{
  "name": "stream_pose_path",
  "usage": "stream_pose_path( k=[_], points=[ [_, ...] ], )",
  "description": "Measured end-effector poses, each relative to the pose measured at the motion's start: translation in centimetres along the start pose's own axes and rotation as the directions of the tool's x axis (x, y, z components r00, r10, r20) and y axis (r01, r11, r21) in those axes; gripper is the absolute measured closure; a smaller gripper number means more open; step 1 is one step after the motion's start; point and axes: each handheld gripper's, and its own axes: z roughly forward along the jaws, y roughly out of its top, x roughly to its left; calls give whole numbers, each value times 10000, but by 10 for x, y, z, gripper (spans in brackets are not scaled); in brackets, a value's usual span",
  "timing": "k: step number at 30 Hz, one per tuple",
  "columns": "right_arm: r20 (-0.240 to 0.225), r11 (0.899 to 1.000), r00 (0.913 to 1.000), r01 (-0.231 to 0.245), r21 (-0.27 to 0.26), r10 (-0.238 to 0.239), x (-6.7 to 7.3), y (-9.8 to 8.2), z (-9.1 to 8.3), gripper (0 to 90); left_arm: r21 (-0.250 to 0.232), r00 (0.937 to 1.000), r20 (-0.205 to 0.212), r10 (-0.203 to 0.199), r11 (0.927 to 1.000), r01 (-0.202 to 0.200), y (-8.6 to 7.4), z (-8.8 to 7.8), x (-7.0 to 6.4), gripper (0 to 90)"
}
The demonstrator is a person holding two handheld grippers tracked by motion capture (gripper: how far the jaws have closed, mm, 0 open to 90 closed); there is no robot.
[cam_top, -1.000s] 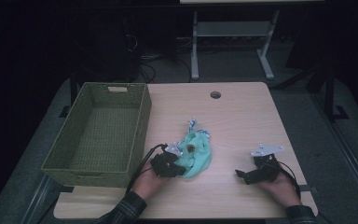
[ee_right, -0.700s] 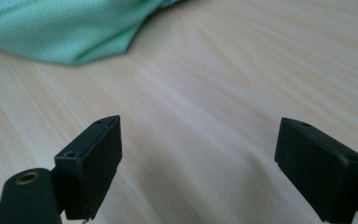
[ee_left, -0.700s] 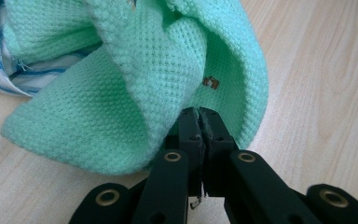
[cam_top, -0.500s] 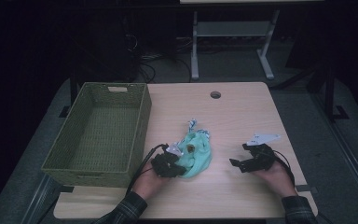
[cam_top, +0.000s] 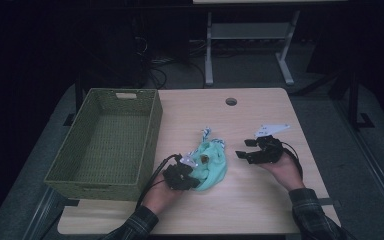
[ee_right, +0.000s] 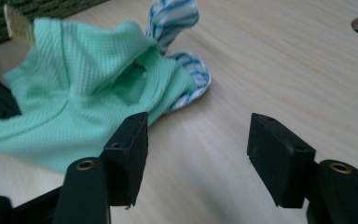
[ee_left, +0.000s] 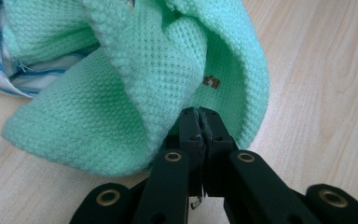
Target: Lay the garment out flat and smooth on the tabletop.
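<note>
A mint-green knitted garment (cam_top: 211, 164) with a blue-striped white trim (cam_top: 207, 134) lies crumpled at the table's middle front. My left gripper (cam_top: 194, 181) is at its near left edge, shut on a fold of the green cloth (ee_left: 135, 70); the two jaws (ee_left: 200, 126) meet with fabric pinched between them. My right gripper (cam_top: 243, 148) is just right of the garment, open and apart from it. In the right gripper view the garment (ee_right: 84, 93) lies ahead and to the left of my open right gripper (ee_right: 200, 140), with bare table between the jaws.
A green woven basket (cam_top: 152, 130), empty inside, stands on the left of the table, close to the garment. A round cable hole (cam_top: 231, 101) is in the far middle of the tabletop. Bare wood lies right of the garment.
My right gripper has moved left and away from the table's front edge, closer to the garment. The left gripper has stayed shut on the cloth.
</note>
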Motion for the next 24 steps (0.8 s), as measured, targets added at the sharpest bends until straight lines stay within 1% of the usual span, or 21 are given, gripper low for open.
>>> stream_pose_path(
  k=[1, 2, 4, 7, 8, 9, 10, 11, 13, 15, 18, 19, 20, 21, 22, 23, 24],
  points=[
    [-94, 10000, 10000, 11, -10, -11, -1, 4, 4, 425, -45, 9999, 16, -101, 9999, 101, 0, 0, 0, 882],
    [-159, 10000, 9999, 48, 28, -48, -2, 6, 6, 446, -37, 9999, 46, -94, 9999, 94, 0, 0, 0, 881],
    [-198, 9998, 9996, 188, -72, -189, -4, 12, 11, 485, -17, 9999, 102, -45, 10000, 46, 0, 0, 2, 883],
    [-317, 9998, 9993, 207, -26, -207, -6, 20, 19, 520, -42, 9999, 124, -106, 9999, 106, 0, 0, 2, 884],
    [-375, 9997, 9989, 263, -25, -264, -8, 23, 22, 530, -178, 9995, 127, -286, 9994, 288, -1, 1, 1, 884],
    [-430, 9998, 9988, 216, 40, -214, -8, 25, 25, 537, -65, 9999, 82, -133, 9999, 134, 0, 0, 1, 883],
    [-435, 9998, 9989, 186, 60, -183, -9, 27, 28, 545, -51, 10000, 43, -38, 10000, 38, 0, 0, 1, 883],
    [-414, 9995, 9988, 284, 124, -278, -10, 29, 32, 550, -23, 10000, 23, 19, 10000, -19, 0, 0, 1, 883],
    [-515, 9995, 9983, 268, 139, -261, -10, 32, 37, 575, -131, 9999, 24, -138, 9998, 138, 0, 1, 0, 883],
    [-548, 9993, 9980, 316, 196, -305, -11, 33, 42, 598, -22, 10000, 48, -55, 10000, 55, 0, 0, 1, 883],
    [-681, 9993, 9973, 290, 232, -274, -11, 36, 49, 661, -3, 10000, 44, -14, 10000, 14, 0, 0, 1, 883],
    [-769, 9992, 9966, 306, 261, -285, -11, 38, 51, 683, -144, 9998, 57, -184, 9997, 185, 0, 1, 0, 883],
    [-800, 9992, 9965, 252, 315, -226, -11, 39, 53, 699, -130, 9998, 61, -206, 9997, 207, 0, 1, 0, 883],
    [-850, 9987, 9958, 363, 347, -332, -11, 40, 56, 716, -124, 9998, 65, -191, 9997, 191, 0, 1, 0, 883],
    [-894, 9988, 9956, 314, 377, -279, -10, 41, 58, 720, -146, 9997, 68, -224, 9996, 225, 0, 1, 0, 883],
    [-948, 9982, 9948, 405, 431, -363, -9, 41, 62, 728, -158, 9997, 64, -231, 9996, 232, 0, 1, 0, 883],
    [-970, 9980, 9948, 368, 512, -317, -9, 42, 64, 736, -160, 9997, 63, -232, 9996, 233, 0, 1, 0, 882]
  ],
)
